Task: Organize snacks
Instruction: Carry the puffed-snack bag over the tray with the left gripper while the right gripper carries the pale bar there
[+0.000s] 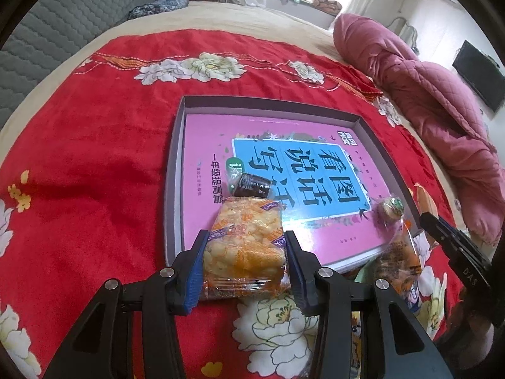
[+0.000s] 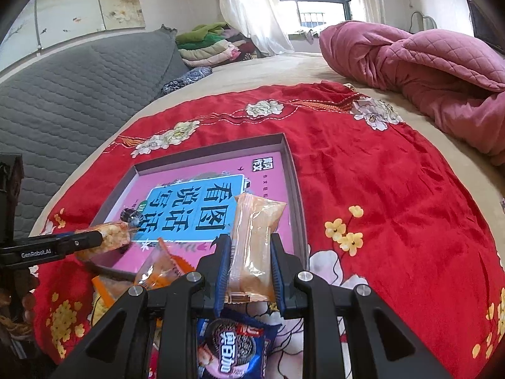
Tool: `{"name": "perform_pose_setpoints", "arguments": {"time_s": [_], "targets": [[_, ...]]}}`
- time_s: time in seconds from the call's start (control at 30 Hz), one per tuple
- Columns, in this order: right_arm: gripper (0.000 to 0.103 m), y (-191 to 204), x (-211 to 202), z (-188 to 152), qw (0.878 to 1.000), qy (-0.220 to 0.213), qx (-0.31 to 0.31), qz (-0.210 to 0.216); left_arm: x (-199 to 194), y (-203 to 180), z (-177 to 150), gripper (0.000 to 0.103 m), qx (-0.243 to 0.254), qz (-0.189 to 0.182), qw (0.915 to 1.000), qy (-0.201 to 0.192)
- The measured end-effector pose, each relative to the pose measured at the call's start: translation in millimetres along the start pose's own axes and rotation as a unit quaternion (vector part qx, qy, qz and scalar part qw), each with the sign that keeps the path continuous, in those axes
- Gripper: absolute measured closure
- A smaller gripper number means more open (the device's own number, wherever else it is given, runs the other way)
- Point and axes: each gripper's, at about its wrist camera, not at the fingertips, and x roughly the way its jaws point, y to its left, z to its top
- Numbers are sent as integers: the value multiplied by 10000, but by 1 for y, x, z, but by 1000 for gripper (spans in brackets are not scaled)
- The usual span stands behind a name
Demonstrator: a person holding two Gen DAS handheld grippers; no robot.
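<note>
My left gripper point(image 1: 246, 249) is shut on a clear pack of yellow puffed-rice snack point(image 1: 244, 237), held over the near edge of a shallow grey box point(image 1: 173, 170). A pink book point(image 1: 208, 132) lies in the box. On it rest a dark wrapped candy point(image 1: 251, 184) and a round wrapped sweet point(image 1: 391, 208). My right gripper point(image 2: 251, 252) is shut on a long tan pack point(image 2: 254, 230), upright over the box's near right corner point(image 2: 298, 208). The left gripper point(image 2: 104, 240) with its snack point(image 2: 116, 237) shows at the left of the right wrist view.
The box sits on a red flowered cloth point(image 2: 394, 189) spread over a bed. A blue cookie pack point(image 2: 236, 347) and orange packs point(image 2: 161, 268) lie on the cloth near me. A pink quilt point(image 2: 426, 72) is bunched at the far right, with a grey padded headboard point(image 2: 79, 94) to the left.
</note>
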Motion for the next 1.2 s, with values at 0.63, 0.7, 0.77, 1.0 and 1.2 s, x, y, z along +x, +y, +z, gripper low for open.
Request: {"name": "perform_pose_setpoints", "arguments": {"time_s": [0.63,0.7,0.77,1.0,1.2], "targets": [[78,-4,18,5,10000,52,37,-24,17,-4,1,55,53,183,9997,156],[79,-4,19,5,10000,57,30,-29,18,-3,0,55,41,178,9997,180],[78,-4,21,6,10000,61,33,-37,18,-3,0,55,29,170,9997,182],[78,-5,26,8,9999,57,66,-62,19,-3,-1,55,19,149,9997,208],[78,-7,29,7,9999,92,98,-87,18,-2,-1,55,-11,120,9997,220]]}}
